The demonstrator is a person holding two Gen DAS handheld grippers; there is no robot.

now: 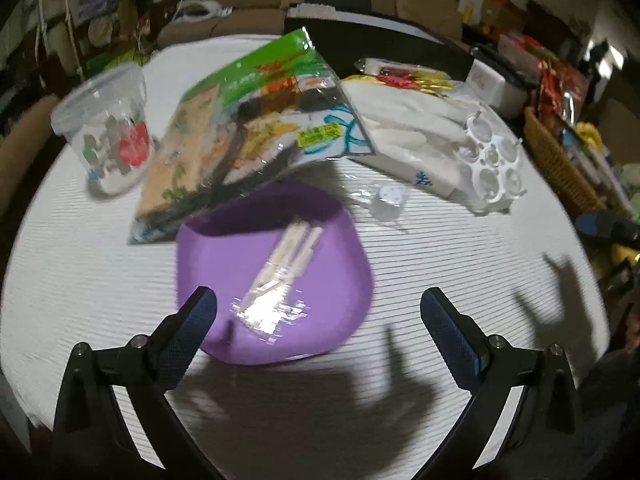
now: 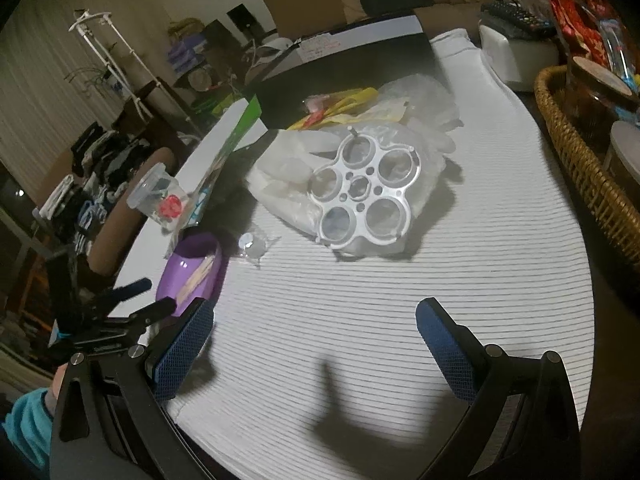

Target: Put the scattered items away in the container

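White ribbed tablecloth (image 1: 460, 264) carried our round purple plastic container (image 1: 276, 280), a clear-wrapped bundle of wooden sticks (image 1: 280, 268) inside it. Both our left gripper (image 1: 318, 304) and right gripper (image 2: 314, 316) gaped, empty, near it.

The matt purple plastic bowl (image 1: 276, 280) holds a glossy cellophane packet (image 1: 276, 280) on ribbed white cloth (image 1: 460, 264).

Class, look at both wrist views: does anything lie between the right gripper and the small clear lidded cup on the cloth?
Nothing visible does. Only bare striped tablecloth separates the open right gripper from the small clear cup beside the purple bowl.
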